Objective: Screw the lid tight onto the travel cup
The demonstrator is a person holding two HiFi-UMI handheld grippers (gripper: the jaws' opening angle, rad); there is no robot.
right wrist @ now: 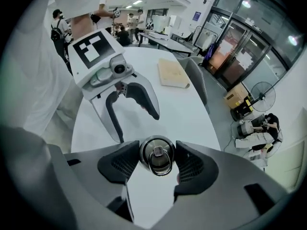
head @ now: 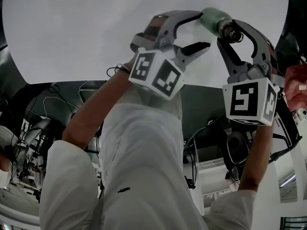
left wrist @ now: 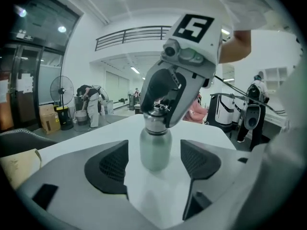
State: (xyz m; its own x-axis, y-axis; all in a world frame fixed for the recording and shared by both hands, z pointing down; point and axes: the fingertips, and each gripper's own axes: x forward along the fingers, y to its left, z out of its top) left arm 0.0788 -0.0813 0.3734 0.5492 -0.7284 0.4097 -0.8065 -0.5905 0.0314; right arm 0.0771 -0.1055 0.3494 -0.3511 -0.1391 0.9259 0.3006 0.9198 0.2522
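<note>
On the white table [head: 72, 42], toward one o'clock in the head view, the travel cup [left wrist: 154, 150] stands upright between the spread, non-touching jaws of the left gripper [head: 204, 29], while the right gripper [right wrist: 158, 164] clamps its lid [right wrist: 157, 150] from above.

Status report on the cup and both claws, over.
Left claw open, astride travel cup, pads clear. Right claw clamped on lid from above. Cup upright on table. Tan board well aside.
</note>
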